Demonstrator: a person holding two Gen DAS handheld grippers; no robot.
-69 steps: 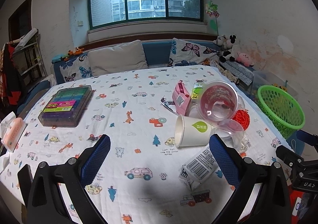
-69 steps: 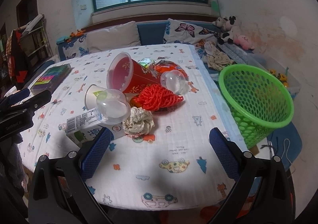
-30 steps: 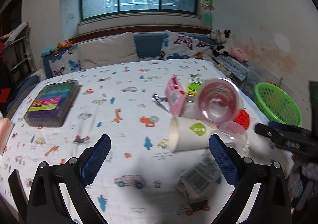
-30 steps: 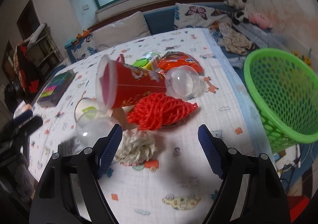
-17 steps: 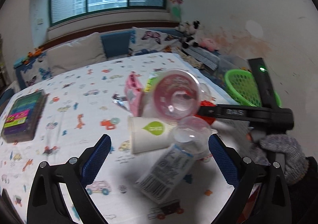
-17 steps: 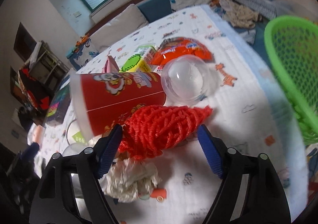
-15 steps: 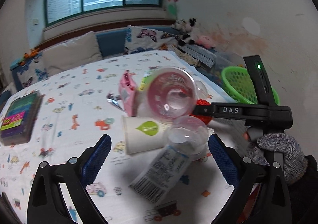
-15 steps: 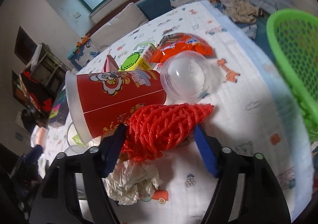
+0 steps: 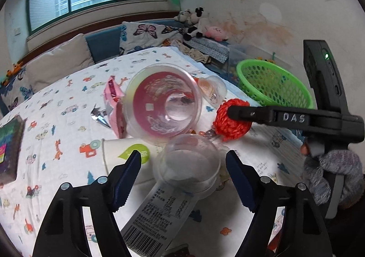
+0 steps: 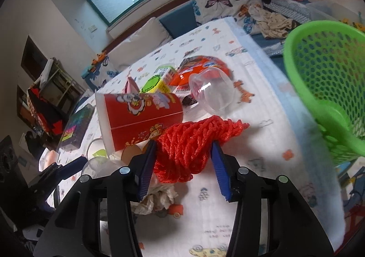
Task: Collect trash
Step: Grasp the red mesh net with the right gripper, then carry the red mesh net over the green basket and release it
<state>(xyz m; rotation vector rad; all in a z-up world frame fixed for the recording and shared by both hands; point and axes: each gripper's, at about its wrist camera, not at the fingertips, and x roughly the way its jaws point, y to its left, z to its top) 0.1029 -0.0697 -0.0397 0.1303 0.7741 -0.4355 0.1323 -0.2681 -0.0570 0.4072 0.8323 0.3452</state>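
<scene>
A: Left wrist view. What is framed by the left gripper point(image 9: 182, 173)?

B: A clear plastic dome lid point(image 9: 188, 162) is bracketed by the blue pads, which have just been closing but are not seen pressing on it; the tool is read as still spread. The lid lies on the printed tablecloth point(image 9: 68, 88), resting over a barcoded carton point(image 9: 159, 218) and just beside a white paper cup point(image 9: 123, 154). It is judged light, thin, slick and easily crushed, so it is best taken across the rim with little force. A large clear cup point(image 9: 163, 99) lies behind it, mouth toward the camera, and a green basket point(image 9: 273, 83) stands beyond the table edge.

A: Right wrist view. What is gripped?

B: A red foam net sleeve point(image 10: 194, 143) is pinched between the pads of the right gripper point(image 10: 183, 161), whose jaws have just been closing on it. It lies beside a red printed cup point(image 10: 139, 118), above a crumpled tissue point(image 10: 157, 200). The net is judged very light, soft and springy; its bunched middle is the surest hold. The basket rim point(image 10: 319, 106) is near, at the right.
</scene>
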